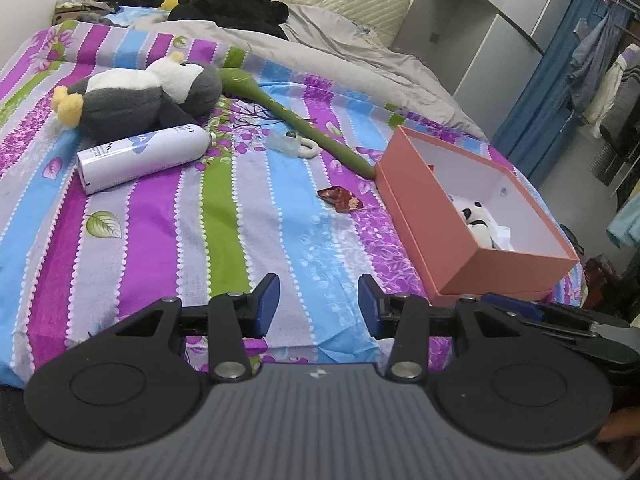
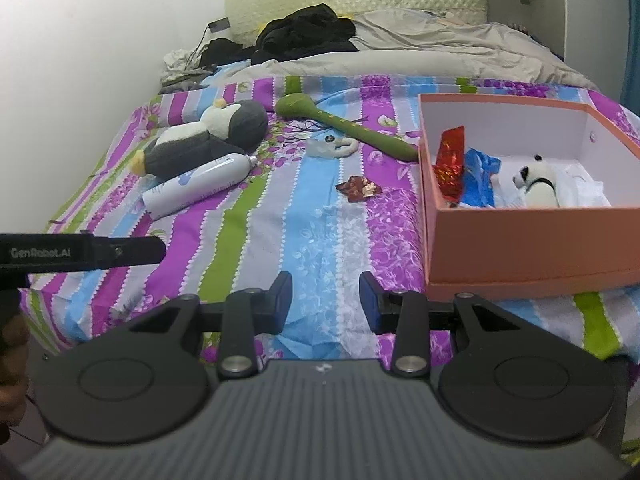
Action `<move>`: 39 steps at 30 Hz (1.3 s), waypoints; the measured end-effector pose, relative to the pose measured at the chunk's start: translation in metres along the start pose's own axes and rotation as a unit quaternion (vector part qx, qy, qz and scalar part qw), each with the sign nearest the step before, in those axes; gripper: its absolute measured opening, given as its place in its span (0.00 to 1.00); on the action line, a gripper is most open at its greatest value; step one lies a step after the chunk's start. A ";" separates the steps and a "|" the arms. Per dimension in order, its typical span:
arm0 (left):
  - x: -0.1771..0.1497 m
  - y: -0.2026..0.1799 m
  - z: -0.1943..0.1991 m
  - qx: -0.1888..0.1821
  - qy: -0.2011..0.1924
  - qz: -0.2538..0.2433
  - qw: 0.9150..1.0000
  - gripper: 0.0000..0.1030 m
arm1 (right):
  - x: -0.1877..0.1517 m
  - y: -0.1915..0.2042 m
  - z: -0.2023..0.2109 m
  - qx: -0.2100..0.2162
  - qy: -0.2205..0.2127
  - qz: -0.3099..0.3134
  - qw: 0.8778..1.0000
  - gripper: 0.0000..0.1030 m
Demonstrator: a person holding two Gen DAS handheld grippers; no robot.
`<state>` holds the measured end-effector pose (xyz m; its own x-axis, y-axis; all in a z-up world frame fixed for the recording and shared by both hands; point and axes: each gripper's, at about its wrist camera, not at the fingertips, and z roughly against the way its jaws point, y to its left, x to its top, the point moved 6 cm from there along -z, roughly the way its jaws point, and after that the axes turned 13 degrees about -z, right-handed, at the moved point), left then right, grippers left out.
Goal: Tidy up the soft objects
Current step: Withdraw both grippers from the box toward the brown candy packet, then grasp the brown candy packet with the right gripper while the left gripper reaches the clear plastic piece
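Left gripper [image 1: 319,304]: we see jaws wide apart, gripping nothing, above the striped sheet [image 1: 224,216].
Right gripper [image 2: 326,302]: likewise spread, empty.
Penguin plush [image 1: 136,96]: far side of the bed, touching the spray can [image 1: 144,156].
Pink box [image 2: 532,240]: we see a panda toy [image 2: 536,184] inside.

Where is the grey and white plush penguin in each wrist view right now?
Left wrist: plush penguin lies upper left on the striped bedsheet, just behind the white spray can.
Right wrist: plush penguin lies left of centre, again behind the white spray can.
Shared landmark: the pink box, at right in both.
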<state>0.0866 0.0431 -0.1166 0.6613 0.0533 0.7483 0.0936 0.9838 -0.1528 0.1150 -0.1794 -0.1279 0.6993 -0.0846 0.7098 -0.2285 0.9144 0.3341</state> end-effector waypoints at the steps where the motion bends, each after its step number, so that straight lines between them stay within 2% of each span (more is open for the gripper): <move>1: 0.001 0.002 -0.005 0.000 0.001 -0.001 1.000 0.48 | 0.001 0.001 -0.003 0.000 0.000 0.003 1.000 0.39; 13: 0.018 0.014 -0.063 0.007 0.013 -0.010 1.000 0.48 | 0.007 0.005 -0.051 -0.005 0.005 0.021 1.000 0.39; 16: 0.023 0.019 -0.079 0.014 0.016 -0.012 1.000 0.53 | 0.008 0.008 -0.060 -0.003 0.005 0.031 1.000 0.39; 21: 0.029 0.033 -0.114 0.047 0.015 -0.026 0.998 0.53 | 0.010 0.009 -0.078 0.005 0.011 0.040 0.999 0.39; 31: 0.066 0.061 -0.181 0.038 0.002 0.007 0.999 0.53 | 0.025 0.006 -0.133 -0.003 0.019 0.051 0.999 0.39; 39: 0.095 0.072 -0.248 0.020 0.004 0.011 1.000 0.53 | 0.050 0.000 -0.186 -0.028 -0.002 0.060 0.998 0.39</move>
<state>0.3413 0.0767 -0.2167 0.6696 0.0745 0.7390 0.0488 0.9884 -0.1439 0.2761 -0.1104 -0.2077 0.6672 0.0250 0.7445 -0.2716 0.9388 0.2118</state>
